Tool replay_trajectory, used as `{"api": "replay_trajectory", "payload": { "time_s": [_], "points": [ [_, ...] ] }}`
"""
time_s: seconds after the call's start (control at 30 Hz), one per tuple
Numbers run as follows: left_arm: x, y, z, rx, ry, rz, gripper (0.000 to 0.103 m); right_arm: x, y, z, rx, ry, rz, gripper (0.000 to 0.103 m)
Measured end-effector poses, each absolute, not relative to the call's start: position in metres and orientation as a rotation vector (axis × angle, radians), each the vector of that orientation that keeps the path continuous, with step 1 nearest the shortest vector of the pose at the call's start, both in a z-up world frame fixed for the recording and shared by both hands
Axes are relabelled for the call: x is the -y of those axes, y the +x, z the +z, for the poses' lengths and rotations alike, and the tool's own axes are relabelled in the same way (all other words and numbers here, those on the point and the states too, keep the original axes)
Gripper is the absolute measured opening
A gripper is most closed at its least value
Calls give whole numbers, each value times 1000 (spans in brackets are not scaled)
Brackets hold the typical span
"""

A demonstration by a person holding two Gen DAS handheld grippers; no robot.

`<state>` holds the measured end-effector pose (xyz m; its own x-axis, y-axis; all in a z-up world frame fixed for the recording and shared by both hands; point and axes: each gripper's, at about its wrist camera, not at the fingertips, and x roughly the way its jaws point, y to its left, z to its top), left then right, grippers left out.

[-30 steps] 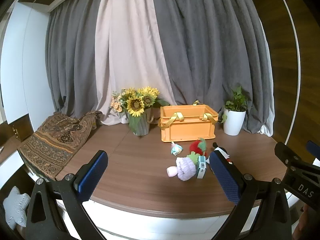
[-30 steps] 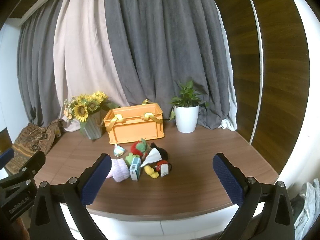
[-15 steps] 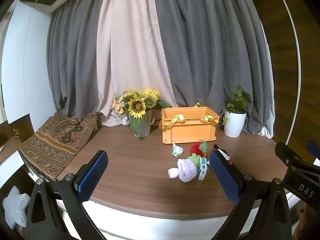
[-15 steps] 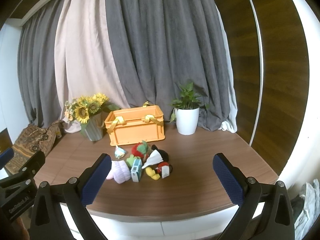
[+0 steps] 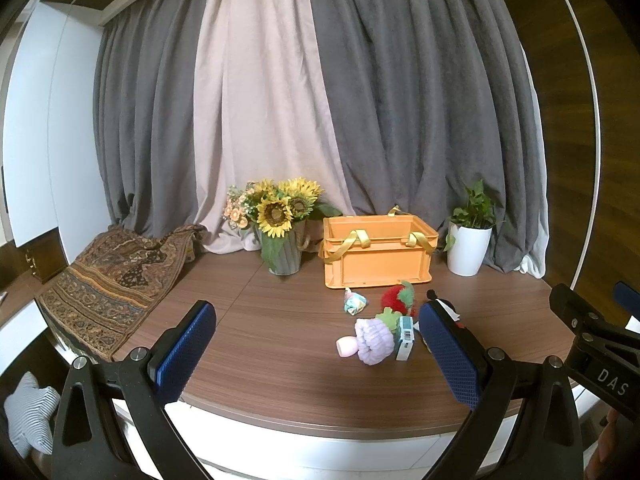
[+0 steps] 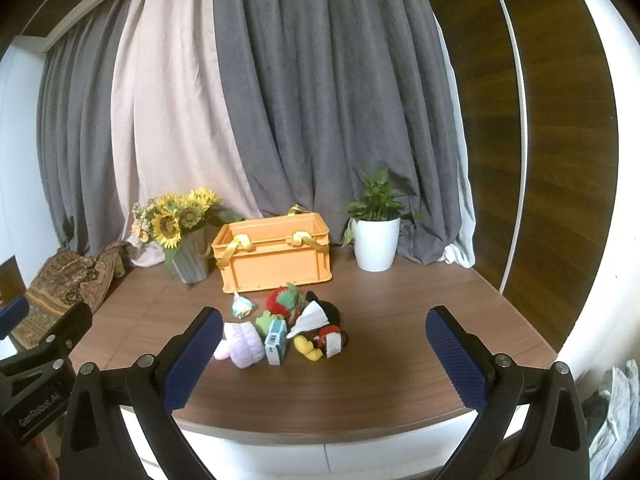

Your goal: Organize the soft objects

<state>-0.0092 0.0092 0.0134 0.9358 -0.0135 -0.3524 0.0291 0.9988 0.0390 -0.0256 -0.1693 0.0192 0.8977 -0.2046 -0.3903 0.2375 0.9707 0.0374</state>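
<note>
Soft toys (image 6: 280,330) lie clustered on the wooden table (image 6: 392,360) just in front of the orange crate (image 6: 276,258) — sunflower vase (image 6: 190,264) to its left, potted plant (image 6: 376,242) to its right — while left gripper (image 5: 316,354) and right gripper (image 6: 324,362) hover at the near edge, jaws spread wide, grasping nothing.

The left gripper (image 5: 316,354), black with blue ribbed pads, is held level with its jaws spread wide and nothing between them. The right gripper (image 6: 324,354), of the same black and blue build, is beside it, also spread wide and empty.
</note>
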Motion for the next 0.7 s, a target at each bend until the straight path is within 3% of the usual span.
{"api": "replay_trajectory", "payload": {
  "time_s": [0.7],
  "points": [
    [-9,-10,11,-356,43,-23,103,170,-26,20,-392,87,-232,103]
  ]
}}
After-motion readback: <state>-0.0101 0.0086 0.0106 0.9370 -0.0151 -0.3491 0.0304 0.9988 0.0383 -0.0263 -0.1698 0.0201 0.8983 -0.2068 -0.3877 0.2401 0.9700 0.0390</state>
